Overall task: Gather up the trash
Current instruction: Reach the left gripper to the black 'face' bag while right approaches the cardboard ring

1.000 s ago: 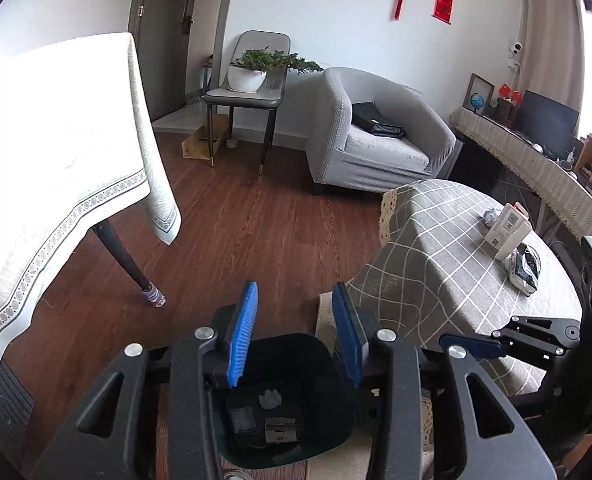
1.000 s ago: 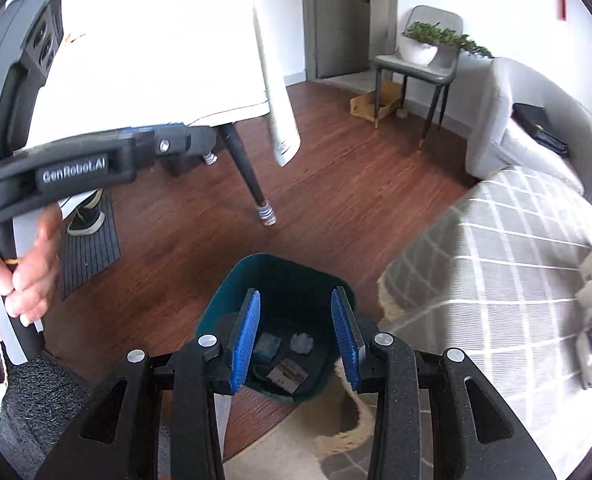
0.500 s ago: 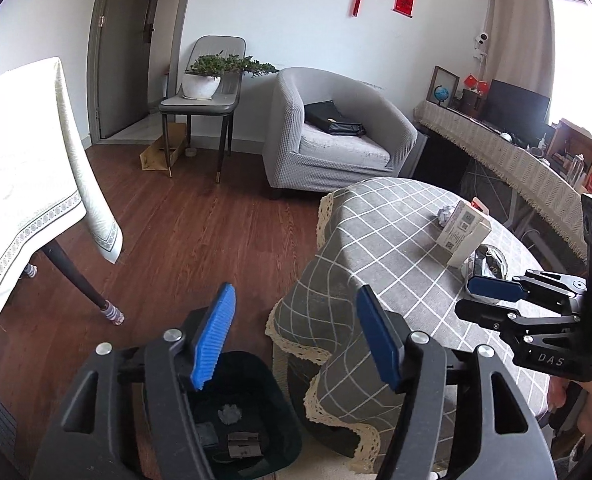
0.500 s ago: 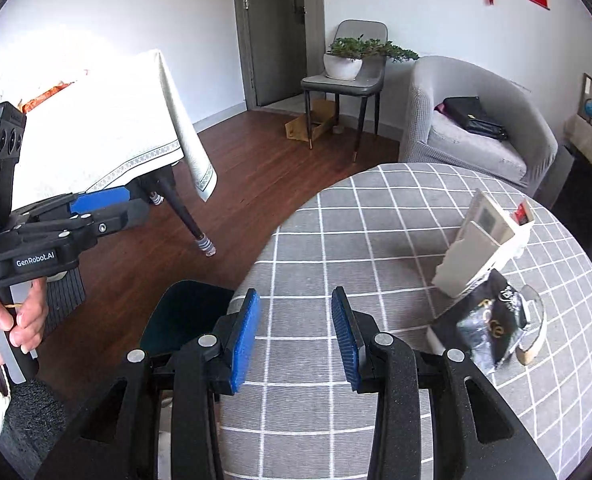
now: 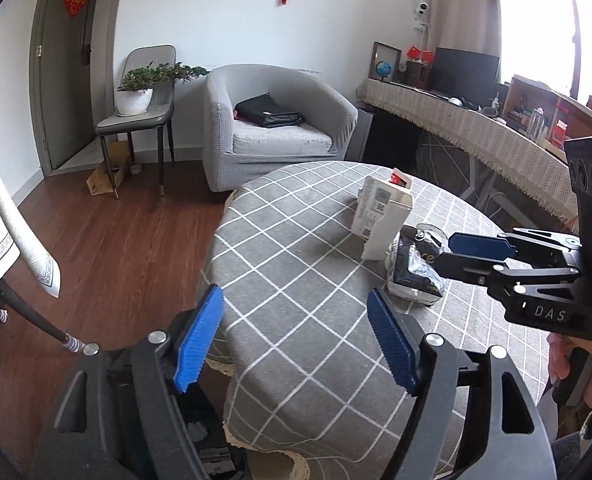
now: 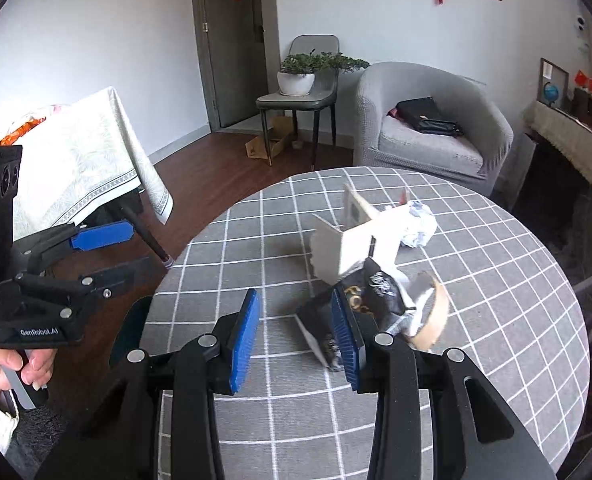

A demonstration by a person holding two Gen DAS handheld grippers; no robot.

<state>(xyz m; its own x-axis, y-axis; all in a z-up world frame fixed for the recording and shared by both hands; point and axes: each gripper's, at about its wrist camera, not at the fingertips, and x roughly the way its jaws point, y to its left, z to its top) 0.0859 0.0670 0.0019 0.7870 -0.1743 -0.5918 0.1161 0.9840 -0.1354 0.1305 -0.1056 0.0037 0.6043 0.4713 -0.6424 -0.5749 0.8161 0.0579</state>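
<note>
The left gripper [image 5: 296, 340] is carrying the label "GenRobot.AI" on its body in the right wrist view; the right gripper [image 6: 296, 338] is showing "DAS" in the left wrist view. The black wrapper [image 6: 359, 300] is bearing gold lettering too distorted to read. The white box [image 6: 345, 246] is showing small print that cannot be made out.

The trash bin [image 5: 208, 436] is sitting on the floor below the left gripper, holding a crumpled white scrap and some small flat pieces.

The trash is lying together on the round counter [image 6: 475, 280], which is wearing a grey checked cloth: the white box, the black wrapper touching it, a crumpled paper ball [image 6: 417, 222] and a tan ring [image 6: 435, 316].

The left fingers [image 5: 198, 340] are opening over the counter edge with nothing between them. The right fingers [image 6: 244, 338] are standing parted and empty, one pad just beside the wrapper.

A grey armchair [image 5: 276, 132] is standing behind.
</note>
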